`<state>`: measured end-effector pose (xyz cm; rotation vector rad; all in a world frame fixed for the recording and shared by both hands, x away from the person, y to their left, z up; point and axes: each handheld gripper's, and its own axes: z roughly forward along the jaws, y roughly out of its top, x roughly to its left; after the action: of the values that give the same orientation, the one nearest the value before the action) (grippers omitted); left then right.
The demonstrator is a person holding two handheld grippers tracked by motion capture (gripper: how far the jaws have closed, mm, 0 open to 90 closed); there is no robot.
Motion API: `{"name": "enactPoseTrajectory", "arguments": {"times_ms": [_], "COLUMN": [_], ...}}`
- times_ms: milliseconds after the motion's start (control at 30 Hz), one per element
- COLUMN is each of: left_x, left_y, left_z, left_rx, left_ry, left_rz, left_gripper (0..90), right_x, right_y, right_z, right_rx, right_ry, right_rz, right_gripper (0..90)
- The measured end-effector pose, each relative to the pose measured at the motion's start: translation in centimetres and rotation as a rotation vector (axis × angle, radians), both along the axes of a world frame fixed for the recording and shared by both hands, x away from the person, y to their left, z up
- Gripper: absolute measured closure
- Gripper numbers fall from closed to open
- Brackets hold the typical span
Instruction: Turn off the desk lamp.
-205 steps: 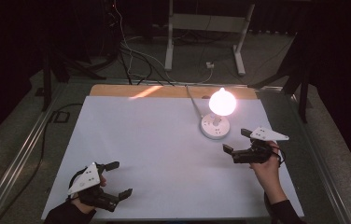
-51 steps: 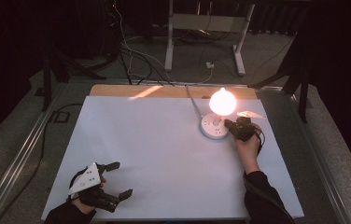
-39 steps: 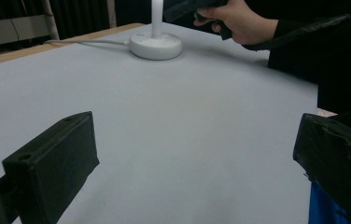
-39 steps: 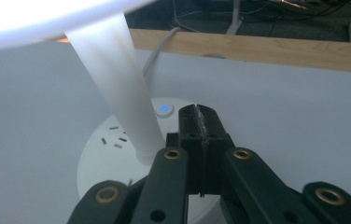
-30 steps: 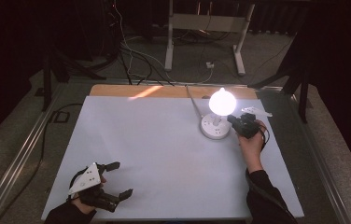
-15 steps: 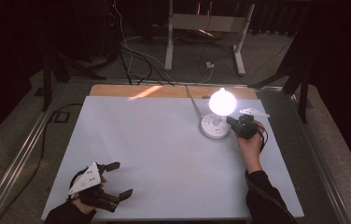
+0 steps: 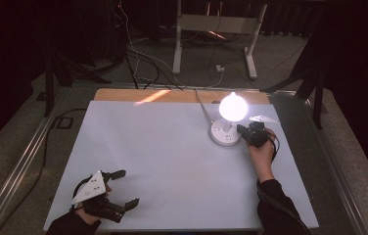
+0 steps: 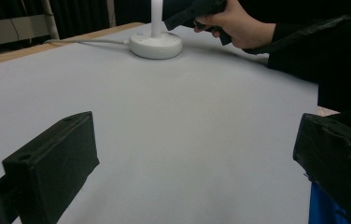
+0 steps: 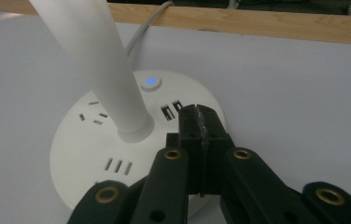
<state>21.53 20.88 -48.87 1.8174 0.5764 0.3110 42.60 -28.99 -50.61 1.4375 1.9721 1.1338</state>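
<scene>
A white table lamp with a glowing bulb (image 7: 233,106) stands on a round white base (image 7: 223,134) at the back right of the white sheet. The base (image 9: 85,140) carries sockets, USB ports and a blue-lit button (image 9: 150,82) beside the stem (image 9: 99,60). My right gripper (image 7: 241,129) is shut with nothing held; its tips (image 9: 200,114) sit over the base's edge by the USB ports. My left gripper (image 7: 126,187) rests open near the front left corner, jaws wide apart over bare sheet (image 8: 197,158). In the left gripper view the lamp base (image 8: 156,44) stands far off.
The lamp's white cable (image 7: 202,105) runs back over a wooden strip (image 7: 172,95) at the table's far edge. A metal stand (image 7: 216,24) and loose cables (image 7: 133,54) lie on the floor beyond. Metal rails (image 7: 20,166) flank the table.
Since the earliest frame my right gripper has shut and moved up and left to the lamp base. Over the last second nothing has visibly moved. The left gripper stays put.
</scene>
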Motion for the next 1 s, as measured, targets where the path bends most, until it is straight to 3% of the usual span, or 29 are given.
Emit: {"name": "enactPoseTrajectory", "arguments": {"times_ms": [833,1000], "left_x": [-0.02,-0.02], "left_y": [-0.01,-0.02], "left_z": [0.0,-0.01], "left_rx": [-0.001,0.0], "left_ry": [0.002,0.002], "left_rz": [-0.001,-0.001], "left_gripper": [0.5,0.5], "right_x": [0.13,0.04], "right_y": [0.23,0.34], "right_z": [-0.39,-0.51], "right_rx": [-0.008,-0.028], "right_ry": [0.009,-0.009], "right_rz": [0.014,0.015], "right_gripper": [89.8,89.9]}}
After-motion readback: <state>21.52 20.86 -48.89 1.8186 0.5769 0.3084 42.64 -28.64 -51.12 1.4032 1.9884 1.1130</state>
